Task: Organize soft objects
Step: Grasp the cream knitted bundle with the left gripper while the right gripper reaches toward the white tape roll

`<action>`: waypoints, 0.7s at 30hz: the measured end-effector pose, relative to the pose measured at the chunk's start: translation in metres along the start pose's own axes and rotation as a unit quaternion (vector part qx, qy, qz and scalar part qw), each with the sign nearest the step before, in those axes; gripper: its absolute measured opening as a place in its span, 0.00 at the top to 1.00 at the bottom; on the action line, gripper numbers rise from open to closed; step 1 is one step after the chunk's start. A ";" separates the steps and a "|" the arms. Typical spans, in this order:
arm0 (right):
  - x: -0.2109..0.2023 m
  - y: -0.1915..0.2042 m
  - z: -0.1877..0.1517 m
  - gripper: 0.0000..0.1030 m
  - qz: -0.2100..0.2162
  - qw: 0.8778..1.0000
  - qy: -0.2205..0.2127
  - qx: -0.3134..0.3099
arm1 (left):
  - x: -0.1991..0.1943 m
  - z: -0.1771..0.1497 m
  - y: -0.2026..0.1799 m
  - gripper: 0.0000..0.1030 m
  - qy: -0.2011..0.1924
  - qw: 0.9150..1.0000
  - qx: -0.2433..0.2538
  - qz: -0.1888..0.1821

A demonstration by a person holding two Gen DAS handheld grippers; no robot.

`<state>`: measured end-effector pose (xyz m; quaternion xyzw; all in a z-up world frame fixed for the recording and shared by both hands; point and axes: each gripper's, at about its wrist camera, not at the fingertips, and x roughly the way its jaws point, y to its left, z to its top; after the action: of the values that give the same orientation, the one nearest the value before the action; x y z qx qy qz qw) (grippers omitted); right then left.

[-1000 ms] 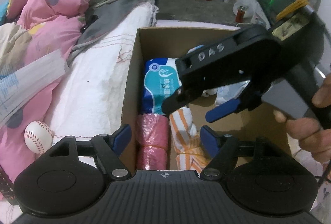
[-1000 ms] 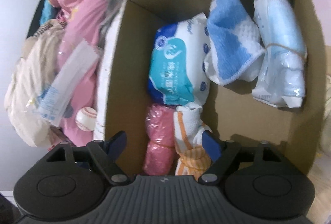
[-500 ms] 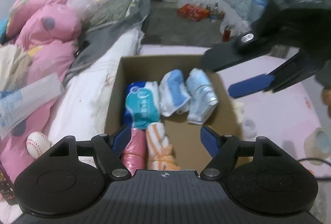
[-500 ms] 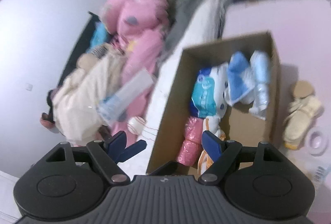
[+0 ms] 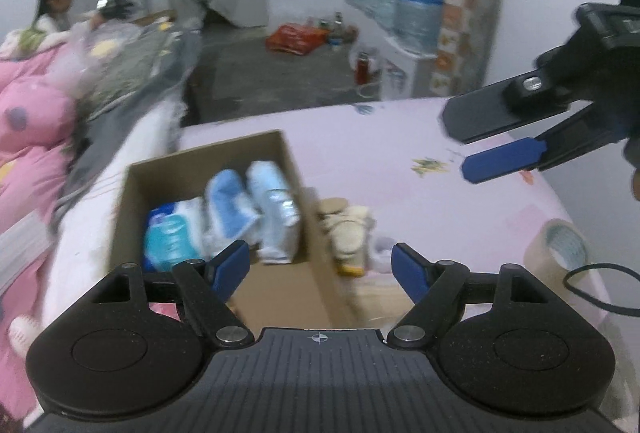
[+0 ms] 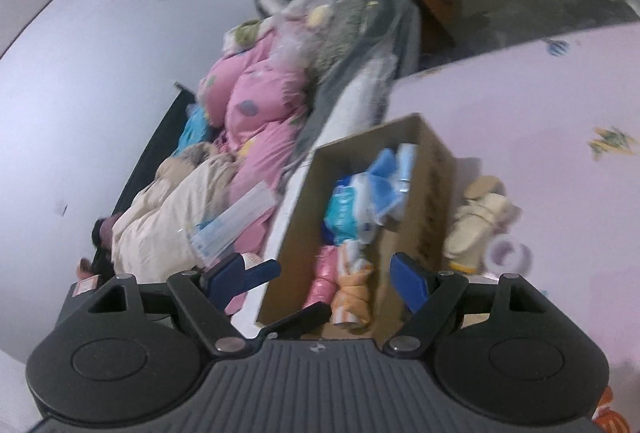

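Cardboard box on bed; cream toy beside (touching wall).

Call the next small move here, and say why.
Probably bring the right tongs down toward the cream plush toy lying on the sheet just outside the cardboard box. Both tongs look empty, the left tongs are opening, and that toy remains unpacked.
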<state>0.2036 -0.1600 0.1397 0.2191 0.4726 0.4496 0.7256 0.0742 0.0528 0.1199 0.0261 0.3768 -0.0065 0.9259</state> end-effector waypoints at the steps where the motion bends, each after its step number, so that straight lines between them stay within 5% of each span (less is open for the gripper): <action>1: -0.001 -0.008 0.000 0.45 -0.004 1.000 -0.003 0.007 | 0.006 0.002 -0.006 0.24 0.004 1.000 0.008 -0.004; 6: 0.005 -0.052 0.007 0.47 -0.030 0.999 -0.004 0.042 | 0.042 0.015 -0.030 0.24 0.033 0.998 0.052 -0.014; 11: 0.023 -0.094 0.018 0.58 -0.055 0.996 0.009 0.067 | 0.079 0.027 -0.047 0.25 0.067 0.994 0.086 -0.010; 21: 0.053 -0.148 0.030 0.60 -0.061 0.991 0.036 0.109 | 0.147 0.049 -0.071 0.53 0.130 0.983 0.129 -0.006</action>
<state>0.3041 -0.1852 0.0181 0.2514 0.5572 0.3573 0.7061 0.2119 -0.0193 0.0493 0.1436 0.4898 -0.0567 0.8581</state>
